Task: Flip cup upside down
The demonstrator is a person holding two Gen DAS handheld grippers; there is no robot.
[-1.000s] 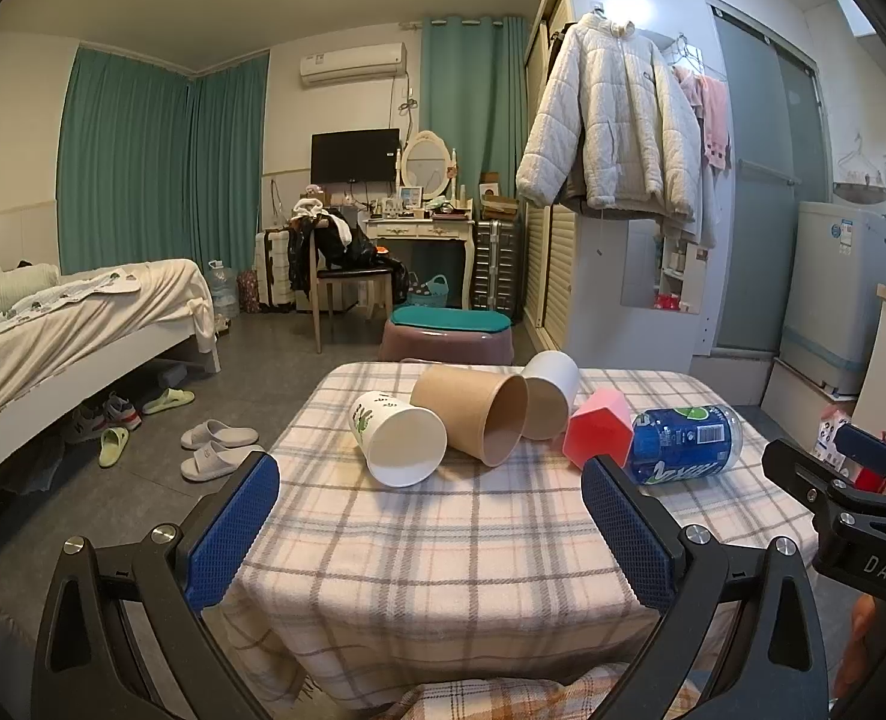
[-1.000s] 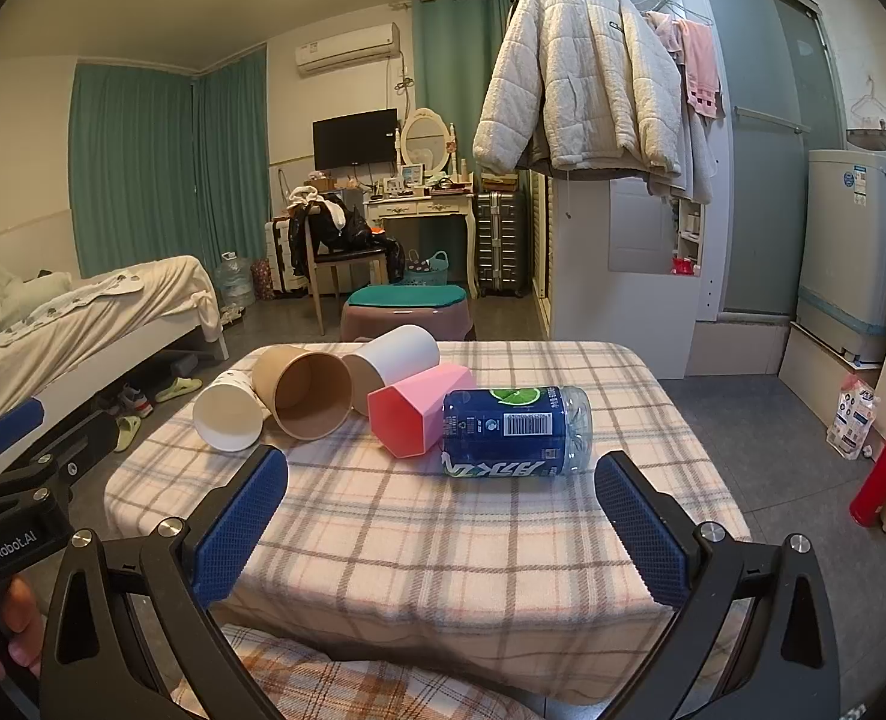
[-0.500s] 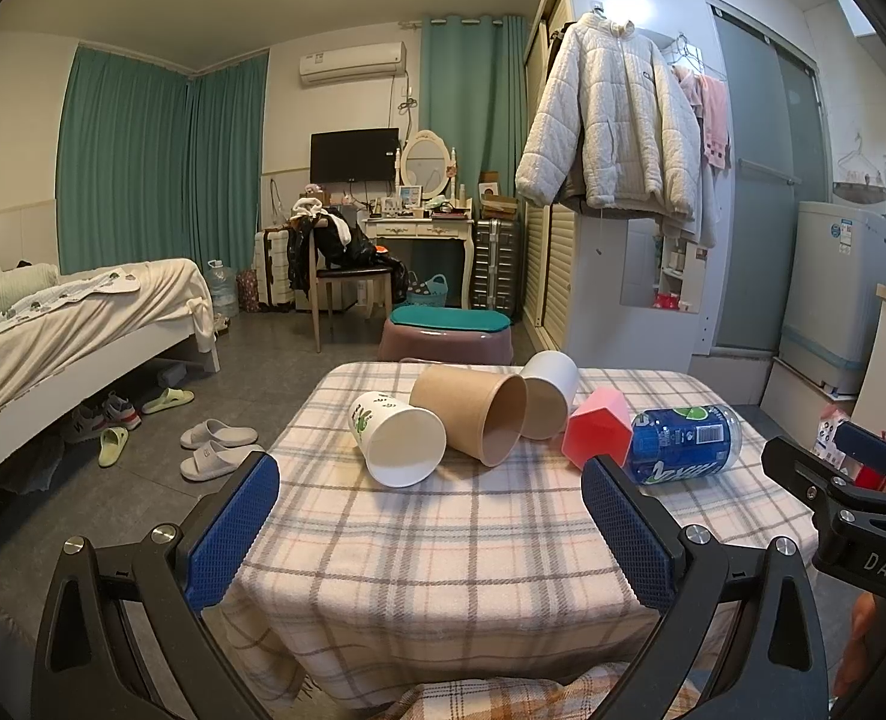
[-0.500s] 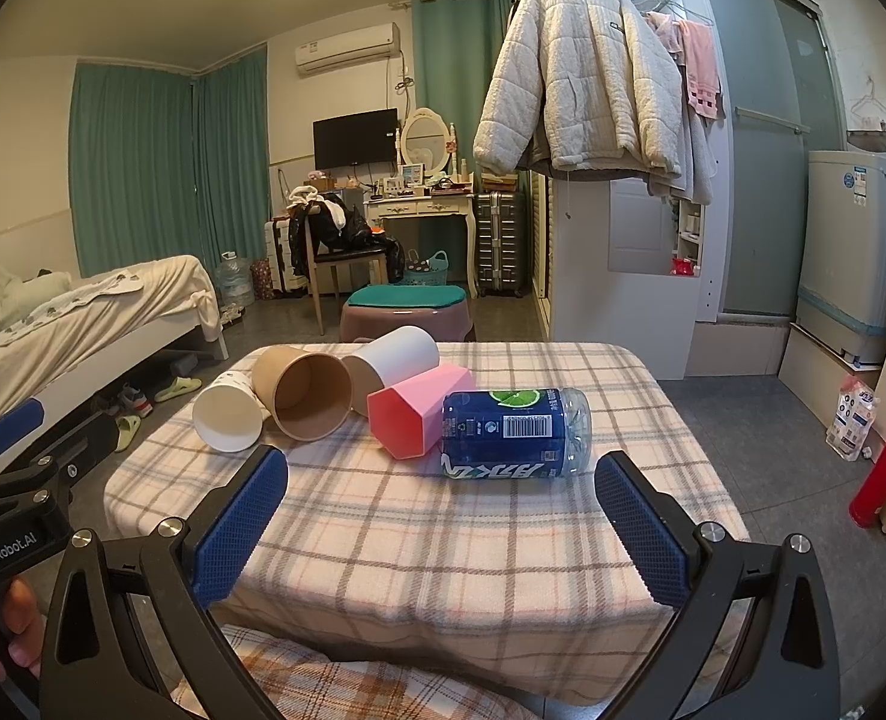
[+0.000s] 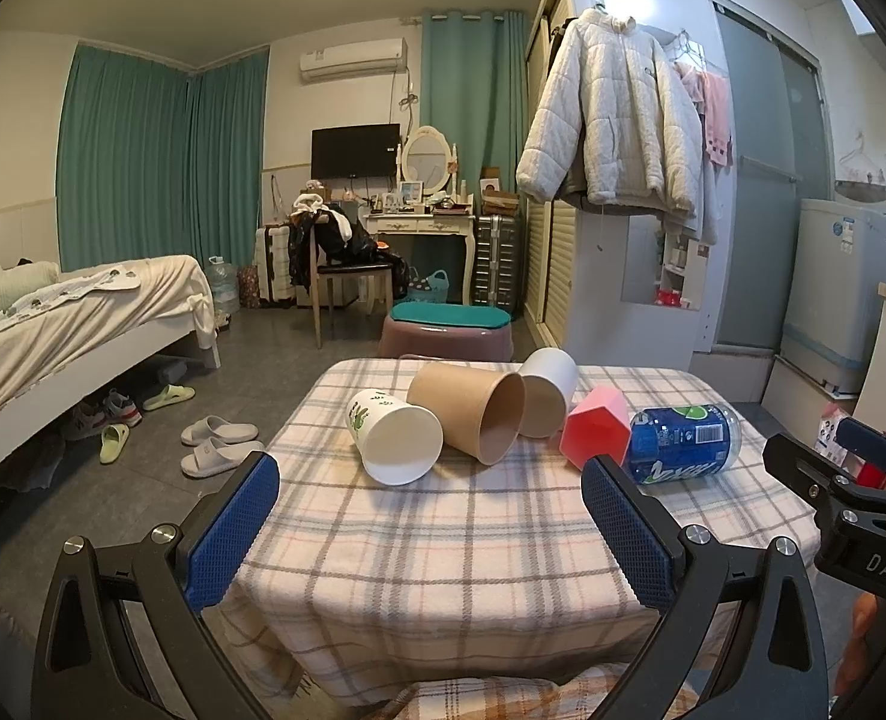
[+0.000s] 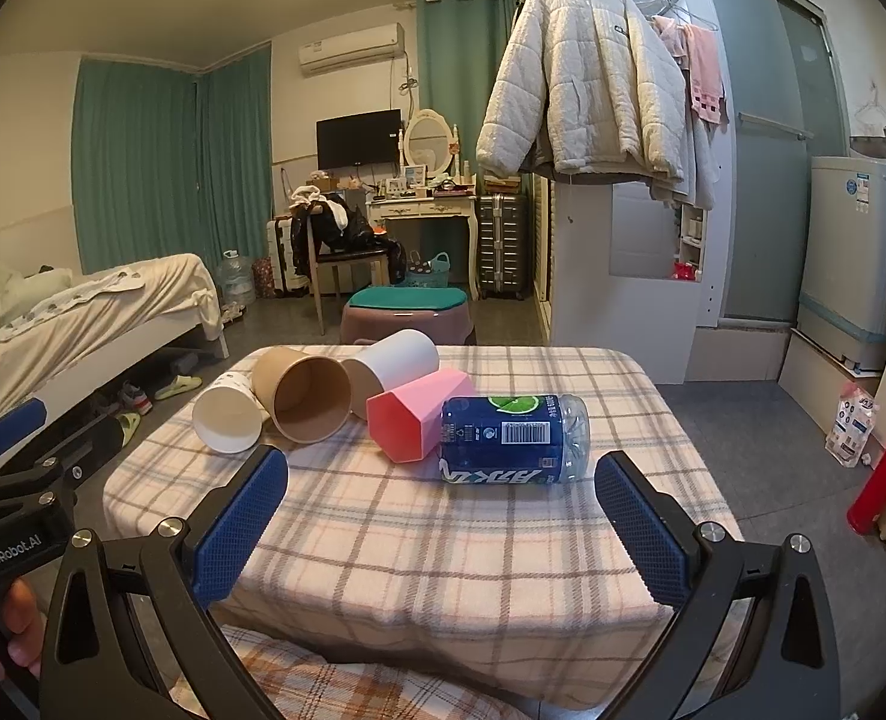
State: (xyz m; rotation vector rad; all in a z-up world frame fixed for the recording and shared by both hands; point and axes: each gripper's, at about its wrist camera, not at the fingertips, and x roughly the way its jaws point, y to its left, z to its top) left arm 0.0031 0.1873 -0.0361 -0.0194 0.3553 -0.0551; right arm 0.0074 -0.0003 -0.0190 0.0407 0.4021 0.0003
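Note:
Several cups lie on their sides in a row on the plaid-covered table [image 5: 443,546] [image 6: 443,552]. From left: a white cup with green print [image 5: 392,435] [image 6: 227,417], a brown paper cup [image 5: 470,414] [image 6: 305,393], a plain white cup [image 5: 545,390] [image 6: 389,363], a pink hexagonal cup [image 5: 596,435] [image 6: 416,420] and a blue-labelled clear cup [image 5: 683,441] [image 6: 512,438]. My left gripper [image 5: 431,534] stands open at the near edge, well short of them. My right gripper [image 6: 440,531] is open too, in front of the blue cup, holding nothing.
Beyond the table are a purple stool with a teal cushion [image 5: 449,330], a chair and a dressing table [image 5: 419,225]. A bed [image 5: 71,324] with slippers is at left. A wardrobe with a white jacket [image 5: 617,120] and a washing machine [image 5: 833,294] are at right; a red bottle [image 6: 884,477] stands on the floor.

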